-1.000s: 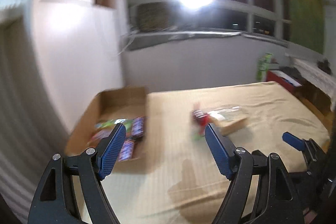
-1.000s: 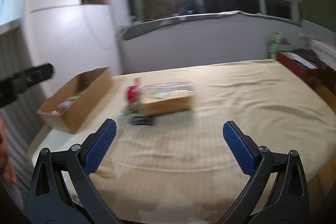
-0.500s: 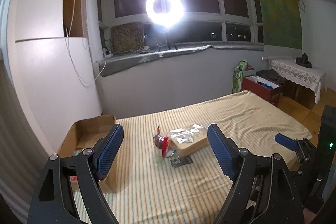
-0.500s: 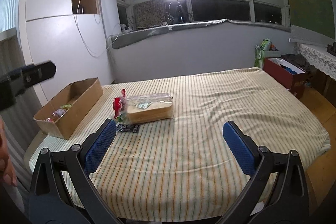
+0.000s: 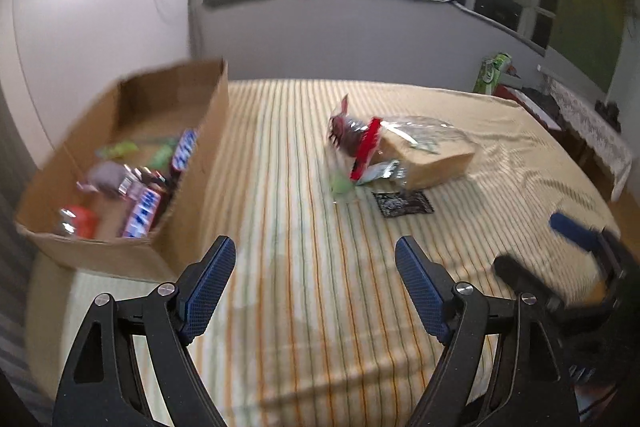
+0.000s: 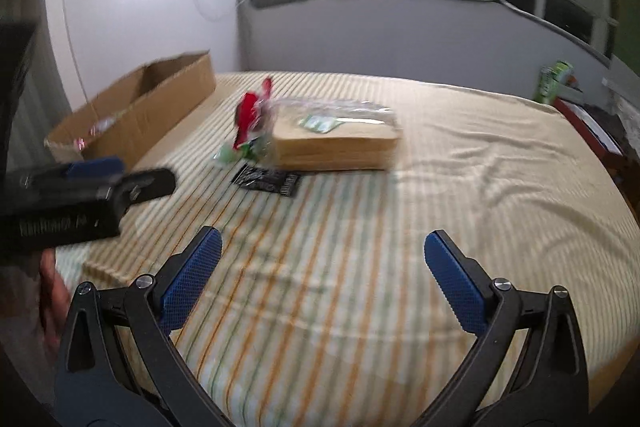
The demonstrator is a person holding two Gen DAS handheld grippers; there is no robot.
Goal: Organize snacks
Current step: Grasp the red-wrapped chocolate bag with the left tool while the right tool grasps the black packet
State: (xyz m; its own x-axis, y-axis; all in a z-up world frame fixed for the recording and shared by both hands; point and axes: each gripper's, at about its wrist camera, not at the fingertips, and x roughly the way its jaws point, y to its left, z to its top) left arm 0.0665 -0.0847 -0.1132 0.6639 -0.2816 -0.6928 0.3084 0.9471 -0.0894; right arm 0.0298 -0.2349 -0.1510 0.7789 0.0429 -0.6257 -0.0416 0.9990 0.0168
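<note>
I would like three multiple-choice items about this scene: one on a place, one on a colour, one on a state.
1. Where does the cardboard box stand?
A. left edge of the bed
B. on the windowsill
C. on the floor

2. What colour are the pads of the tongs?
A. red
B. blue
C. yellow

3. How are the right tongs?
A. shut on a packet
B. open, holding nothing
C. inside the box

Answers: 1 A, the box sits on the striped cover; 2 B, both pads look blue; 3 B, jaws spread over bare cover.

No print can be read anywhere. White lettering on the blue bars in the cardboard box is blurred. The white print on the black sachet and on the left gripper's body is also illegible.
</note>
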